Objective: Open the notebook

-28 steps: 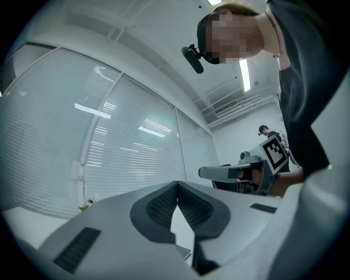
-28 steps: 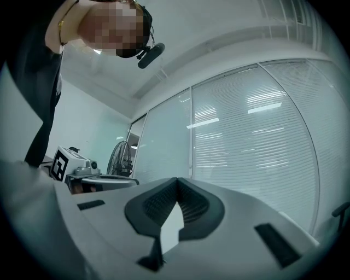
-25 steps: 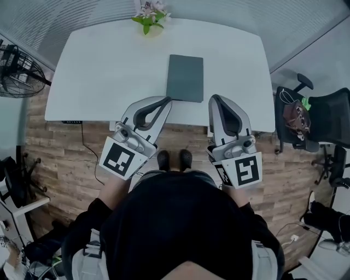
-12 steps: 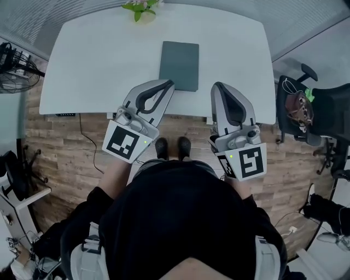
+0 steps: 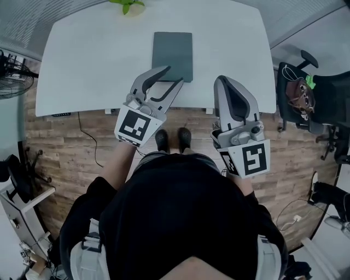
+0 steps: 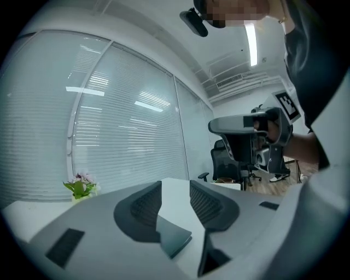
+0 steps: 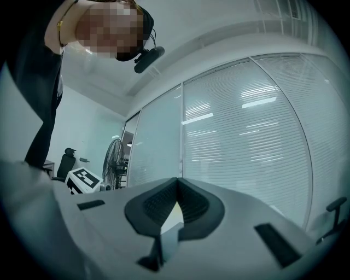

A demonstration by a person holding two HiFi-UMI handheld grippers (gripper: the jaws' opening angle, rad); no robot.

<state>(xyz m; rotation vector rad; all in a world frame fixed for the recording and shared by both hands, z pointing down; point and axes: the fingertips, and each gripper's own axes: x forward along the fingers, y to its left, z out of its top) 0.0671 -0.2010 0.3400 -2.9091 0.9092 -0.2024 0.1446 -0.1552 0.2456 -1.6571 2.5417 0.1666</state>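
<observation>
Notebook: one dark grey-green, closed, flat notebook (image 5: 172, 54) lies on the white table (image 5: 87, 60), centred and near the front edge.
Long axis: it runs straight away from the person, short edge nearest.
Left gripper (image 5: 175, 75): its jaws are spread and opening. The notebook's near-left corner (image 6: 174, 236) shows in the gap between them, and no pad presses on it.
Right gripper (image 5: 220, 80): its jaws are pressed together on nothing, at the table's front edge, right of the notebook and clear of it.
Nearer hand: the left. The cover corner lies just ahead of its jaws, so the lift looks to be its job.
Count: one notebook, two grippers, one table, one green potted plant (image 5: 127, 4) at the far edge.
</observation>
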